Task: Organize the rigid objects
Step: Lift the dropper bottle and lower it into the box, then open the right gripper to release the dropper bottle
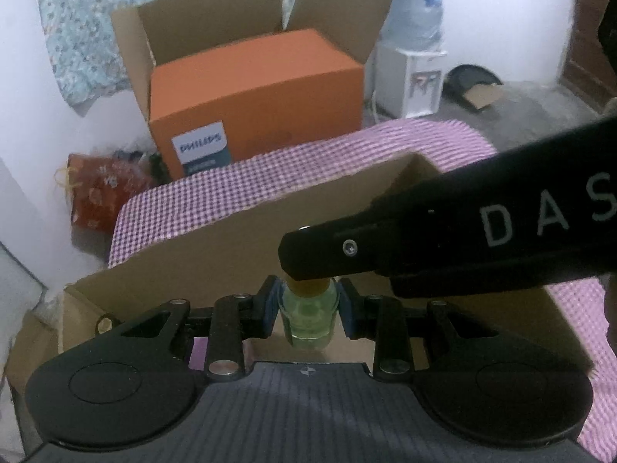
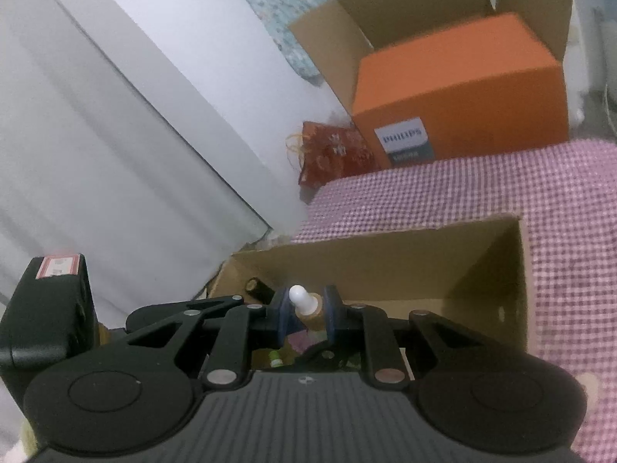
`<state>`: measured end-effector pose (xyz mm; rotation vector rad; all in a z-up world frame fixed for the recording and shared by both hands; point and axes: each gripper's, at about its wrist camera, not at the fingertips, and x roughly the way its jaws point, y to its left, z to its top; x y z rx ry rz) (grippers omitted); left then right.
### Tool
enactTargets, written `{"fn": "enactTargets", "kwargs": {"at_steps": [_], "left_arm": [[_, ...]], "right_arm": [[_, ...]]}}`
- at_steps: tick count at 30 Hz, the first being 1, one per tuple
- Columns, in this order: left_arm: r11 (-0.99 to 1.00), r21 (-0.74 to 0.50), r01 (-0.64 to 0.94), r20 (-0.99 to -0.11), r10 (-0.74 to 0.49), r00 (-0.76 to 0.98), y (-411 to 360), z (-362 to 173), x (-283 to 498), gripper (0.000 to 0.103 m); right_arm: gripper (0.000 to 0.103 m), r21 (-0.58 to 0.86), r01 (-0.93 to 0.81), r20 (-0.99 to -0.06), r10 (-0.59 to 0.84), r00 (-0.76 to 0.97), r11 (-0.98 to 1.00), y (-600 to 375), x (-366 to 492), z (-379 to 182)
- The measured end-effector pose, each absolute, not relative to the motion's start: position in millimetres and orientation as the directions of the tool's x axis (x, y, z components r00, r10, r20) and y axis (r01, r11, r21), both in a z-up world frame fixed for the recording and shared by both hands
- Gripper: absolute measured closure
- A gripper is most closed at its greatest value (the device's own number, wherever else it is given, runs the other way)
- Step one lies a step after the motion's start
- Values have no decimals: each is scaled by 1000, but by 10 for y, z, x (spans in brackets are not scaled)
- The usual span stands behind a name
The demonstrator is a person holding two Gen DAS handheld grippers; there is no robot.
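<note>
Left gripper (image 1: 308, 310) clamps green bottle (image 1: 308, 320); right gripper (image 2: 306, 314) clamps dropper cap (image 2: 302, 301); checked cloth (image 1: 308, 177).

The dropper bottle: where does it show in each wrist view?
Left wrist: the dropper bottle sits low at centre, its glass body between the left gripper pads.
Right wrist: low centre-left, only its white bulb and cap show, in the right gripper.
Shared landmark: the orange box beyond the cloth.
</note>
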<state>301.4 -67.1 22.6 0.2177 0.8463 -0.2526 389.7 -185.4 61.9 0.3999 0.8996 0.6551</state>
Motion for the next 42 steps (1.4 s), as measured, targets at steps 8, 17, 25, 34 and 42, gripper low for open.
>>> {"fn": "enactTargets", "kwargs": {"at_steps": [8,17,25,34,42], "left_arm": [[961,98,260,-791,-84,606,-642,37,3201,72],[969,56,240,-815,-94,571,-617,-77,3275,72],[962,70,264,-798,-105,594,-674,-4,3234,69],[959,65,274,-762,-129,634,-662,248,3005,51],[951,35,308,-695,-199,691,-479,570,2343,32]], "right_arm": [[82,616,-308,-603,685,409,725,-1793,4180,345],[81,614,-286,-624,674,394,736,-1771,4266,183],[80,628,-272,-628,681,377,730,-1758,4245,126],[80,673,-260,-558,706,436,692,-1976,3998,416],[80,723,-297,-407,732,547,623,-2467,3060,854]]}}
